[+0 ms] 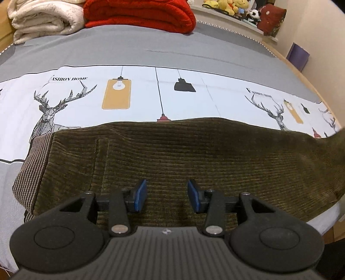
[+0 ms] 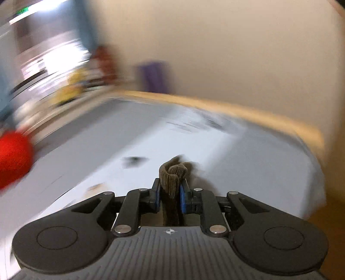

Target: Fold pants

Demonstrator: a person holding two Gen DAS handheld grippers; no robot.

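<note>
- Your right tool is clenched on a bunched end of the pants; the brown corduroy stands up between the blue pads and runs back under the housing. The grip looks deep enough, so keep the pressure even.
- Your left tool is released, jaws standing apart with nothing between them, hovering over the pants, which lie spread across the bed. The checked lining at the waist end shows at the left, and the legs run off to the right.
- The step in hand, as I read it, is carrying the leg end over toward the waist. The right view is heavily smeared — slow down, so the cloth trails flat rather than whipping or twisting.
- Use the left tool as an anchor: press or pinch near where the crease should fall, so the body of the pants does not drag across the printed sheet.
- Aim to lay the carried end square on the waist, edges lined up — corduroy is thick and grippy, so it will not slide easily into place afterwards.
- Keep clear of the red blanket and the white blanket at the far end.
</note>
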